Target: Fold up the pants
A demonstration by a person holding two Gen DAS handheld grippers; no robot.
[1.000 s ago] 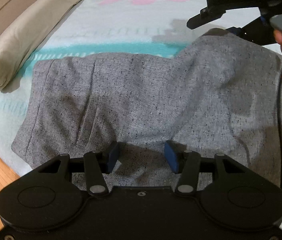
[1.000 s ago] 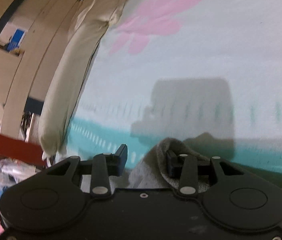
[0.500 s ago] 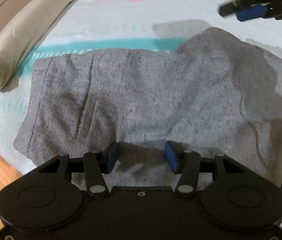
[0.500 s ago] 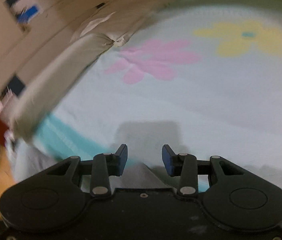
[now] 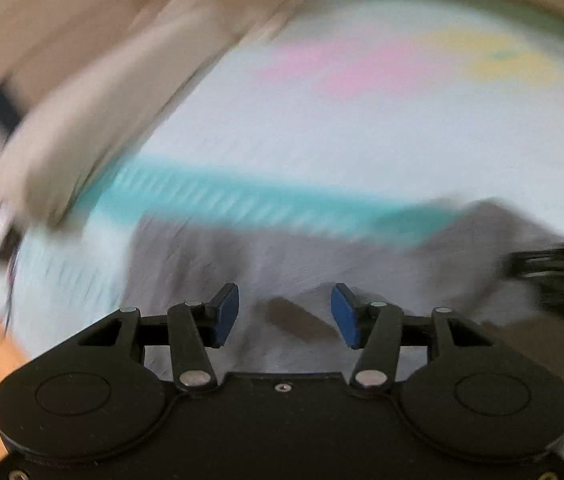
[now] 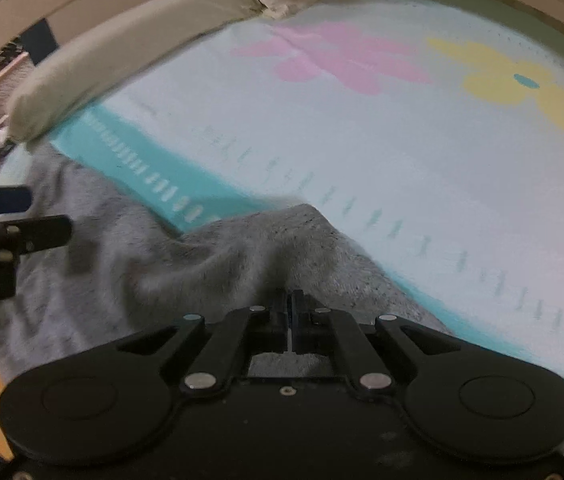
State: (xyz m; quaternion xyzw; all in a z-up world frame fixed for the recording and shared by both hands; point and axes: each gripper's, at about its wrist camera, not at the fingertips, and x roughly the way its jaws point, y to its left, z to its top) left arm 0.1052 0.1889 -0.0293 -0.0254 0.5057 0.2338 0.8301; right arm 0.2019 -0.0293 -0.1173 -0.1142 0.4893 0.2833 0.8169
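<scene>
Your right gripper [image 6: 292, 320] is closed with no pants [image 6: 209, 256] visibly pinched; your left gripper [image 5: 284, 314] is open. Grip both edges before you fold.

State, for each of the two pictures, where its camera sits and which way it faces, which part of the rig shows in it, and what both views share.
Left wrist: sits behind the left tool, looking down and forward over the grey pants; its own fingers stand apart, and the right tool's dark tip enters at the right edge.
Right wrist: sits behind the right tool, facing down across the bedspread; its own fingers are closed together above the pants.
Shared: pants, bedspread with teal band and pink flower, beige pillow.
</scene>
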